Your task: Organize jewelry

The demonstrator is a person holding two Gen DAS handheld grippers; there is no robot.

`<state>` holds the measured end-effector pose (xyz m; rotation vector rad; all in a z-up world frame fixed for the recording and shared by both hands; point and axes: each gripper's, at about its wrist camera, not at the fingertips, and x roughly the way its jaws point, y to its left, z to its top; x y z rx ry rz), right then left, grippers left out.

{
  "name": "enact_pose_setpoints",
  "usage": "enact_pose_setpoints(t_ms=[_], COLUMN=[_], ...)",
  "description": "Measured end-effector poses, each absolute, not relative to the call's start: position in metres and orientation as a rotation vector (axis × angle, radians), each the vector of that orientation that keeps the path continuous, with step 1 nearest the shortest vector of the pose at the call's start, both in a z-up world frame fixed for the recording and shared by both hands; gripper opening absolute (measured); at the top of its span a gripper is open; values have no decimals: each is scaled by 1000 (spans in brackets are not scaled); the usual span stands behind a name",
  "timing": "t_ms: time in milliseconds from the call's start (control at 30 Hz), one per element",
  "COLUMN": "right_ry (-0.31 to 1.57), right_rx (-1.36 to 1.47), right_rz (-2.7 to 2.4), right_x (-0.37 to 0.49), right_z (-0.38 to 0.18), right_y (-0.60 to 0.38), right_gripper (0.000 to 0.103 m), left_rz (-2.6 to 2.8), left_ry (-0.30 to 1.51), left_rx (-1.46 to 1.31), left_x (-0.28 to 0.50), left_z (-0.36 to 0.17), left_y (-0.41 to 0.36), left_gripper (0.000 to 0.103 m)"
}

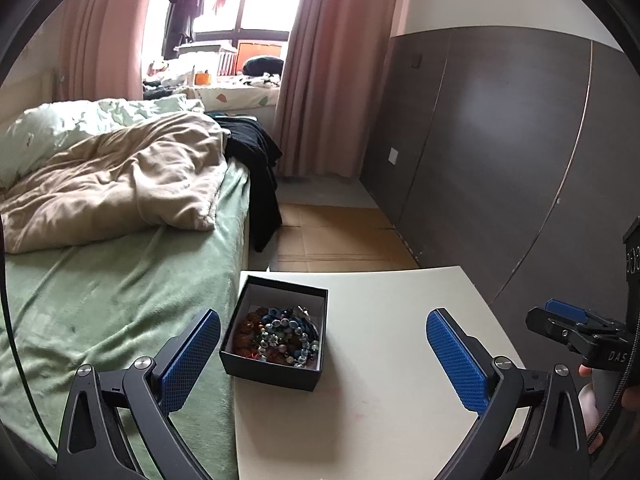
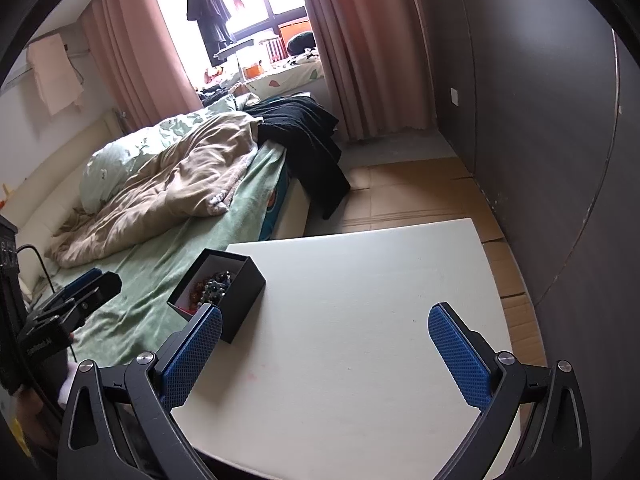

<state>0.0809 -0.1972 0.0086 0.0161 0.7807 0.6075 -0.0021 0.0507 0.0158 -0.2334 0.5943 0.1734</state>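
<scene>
A black box (image 1: 276, 374) with a white lining stands on the white table (image 1: 380, 360) near its left edge. It holds a heap of beaded jewelry (image 1: 280, 336) in blue, brown and silver. My left gripper (image 1: 324, 350) is open and empty, held above the table just short of the box. In the right wrist view the box (image 2: 236, 300) sits at the table's left edge with beads (image 2: 212, 284) showing inside. My right gripper (image 2: 326, 346) is open and empty over the bare table (image 2: 360, 320), right of the box.
A bed (image 1: 100, 300) with a green sheet and a beige quilt (image 1: 120, 184) butts against the table's left side. A dark wardrobe wall (image 1: 500, 140) runs along the right. Cardboard sheets (image 1: 340, 236) cover the floor beyond the table.
</scene>
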Motion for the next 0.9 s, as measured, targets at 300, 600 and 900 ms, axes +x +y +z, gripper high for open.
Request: enact_pose_setpoints(t_ms=[300, 600, 900], right_ry=[781, 777, 778], right_rx=[20, 33, 30], right_rz=[600, 591, 584], right_x=[82, 84, 84], right_z=[8, 7, 7], right_y=[-200, -203, -201], right_gripper=[103, 103, 103], left_rz=[177, 187, 184], left_ry=[591, 595, 593], left_rx=[-217, -212, -197], left_x=[-3, -3, -5], left_z=[18, 17, 17], left_y=[49, 49, 47], left_gripper=[103, 103, 103])
